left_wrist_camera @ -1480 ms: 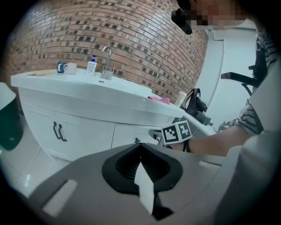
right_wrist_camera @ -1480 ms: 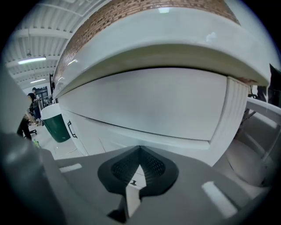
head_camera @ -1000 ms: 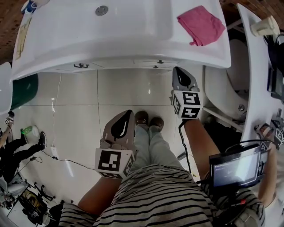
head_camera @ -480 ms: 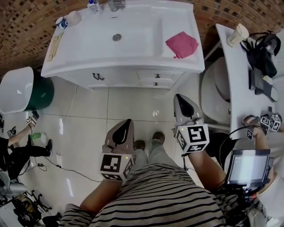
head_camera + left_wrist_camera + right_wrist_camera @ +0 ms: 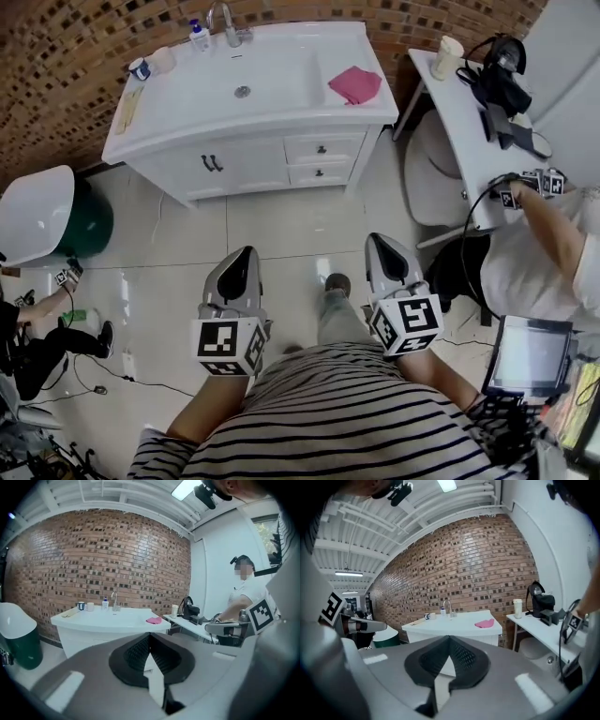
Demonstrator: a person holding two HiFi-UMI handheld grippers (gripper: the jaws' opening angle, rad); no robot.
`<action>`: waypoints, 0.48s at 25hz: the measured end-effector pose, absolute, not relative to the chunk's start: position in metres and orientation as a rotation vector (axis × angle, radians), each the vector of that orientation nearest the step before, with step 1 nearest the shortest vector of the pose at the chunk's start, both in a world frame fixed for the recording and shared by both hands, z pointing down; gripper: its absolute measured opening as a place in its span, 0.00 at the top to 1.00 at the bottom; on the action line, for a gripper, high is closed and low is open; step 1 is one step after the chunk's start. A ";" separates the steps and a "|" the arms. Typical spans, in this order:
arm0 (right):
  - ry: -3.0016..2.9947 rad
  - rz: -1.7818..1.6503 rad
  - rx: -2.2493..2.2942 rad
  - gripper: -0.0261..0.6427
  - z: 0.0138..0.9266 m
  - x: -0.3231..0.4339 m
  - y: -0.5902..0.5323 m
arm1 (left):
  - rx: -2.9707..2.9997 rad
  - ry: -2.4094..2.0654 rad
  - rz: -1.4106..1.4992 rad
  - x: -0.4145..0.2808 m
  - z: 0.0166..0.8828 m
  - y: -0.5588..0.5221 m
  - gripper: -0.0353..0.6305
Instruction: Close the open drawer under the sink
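**Grippers.** The left gripper (image 5: pixel 247 251) and right gripper (image 5: pixel 376 238) are both held low in front of the person's waist, pointing forward across the tiled floor (image 5: pixel 281 225). In the left gripper view the fingers (image 5: pixel 136 652) are brought together with nothing between them. The right gripper view shows the same: fingers (image 5: pixel 465 656) closed and empty. Judgement: this is a neutral carrying posture, with neither tool set up to push or pull anything.

**Task item.** The sink unit (image 5: pixel 187 108) stands against the brick wall, ahead of both pairs of fingers and well apart from them, with bare floor between. Its two drawers, upper drawer (image 5: pixel 322 148) and lower drawer (image 5: pixel 319 173), sit below the surface. They lie ahead and between the two pairs of fingers, somewhat nearer the right pair's line. Both drawer fronts appear flush with the cabinet face, and no drawer can be seen standing open.

**Assessment.** Judged from how the fronts lie, the closing appears complete. No contact exists between the fingers and either drawer.

**Other.** A pink cloth (image 5: pixel 354 84) lies on the surface, ahead of the right fingers.
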State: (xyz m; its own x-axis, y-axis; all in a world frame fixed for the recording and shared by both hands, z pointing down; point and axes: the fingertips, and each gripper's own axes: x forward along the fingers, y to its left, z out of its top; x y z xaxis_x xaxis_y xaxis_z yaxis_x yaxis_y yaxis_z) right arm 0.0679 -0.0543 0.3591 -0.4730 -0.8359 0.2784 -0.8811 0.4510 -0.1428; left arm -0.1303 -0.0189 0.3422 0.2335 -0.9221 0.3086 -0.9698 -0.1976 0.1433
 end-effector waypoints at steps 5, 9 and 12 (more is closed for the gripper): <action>-2.606 0.305 1.450 0.96 0.332 0.011 0.057 | 2.257 -1.704 0.196 -0.145 0.340 0.081 0.92; -2.614 0.245 1.382 0.96 0.317 -0.016 0.126 | 2.270 -1.657 0.152 -0.149 0.329 0.141 0.92; -2.625 0.202 1.370 0.96 0.302 -0.019 0.151 | 2.313 -1.659 0.122 -0.143 0.315 0.164 0.92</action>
State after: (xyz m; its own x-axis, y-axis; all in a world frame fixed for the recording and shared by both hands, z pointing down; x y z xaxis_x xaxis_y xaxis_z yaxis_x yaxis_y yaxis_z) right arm -0.0188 0.1509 0.3024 -0.5618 -0.7987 0.2156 -0.8223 0.5677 -0.0396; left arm -0.1430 0.1638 0.3148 0.3328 -0.9130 0.2361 -0.9377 -0.2938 0.1857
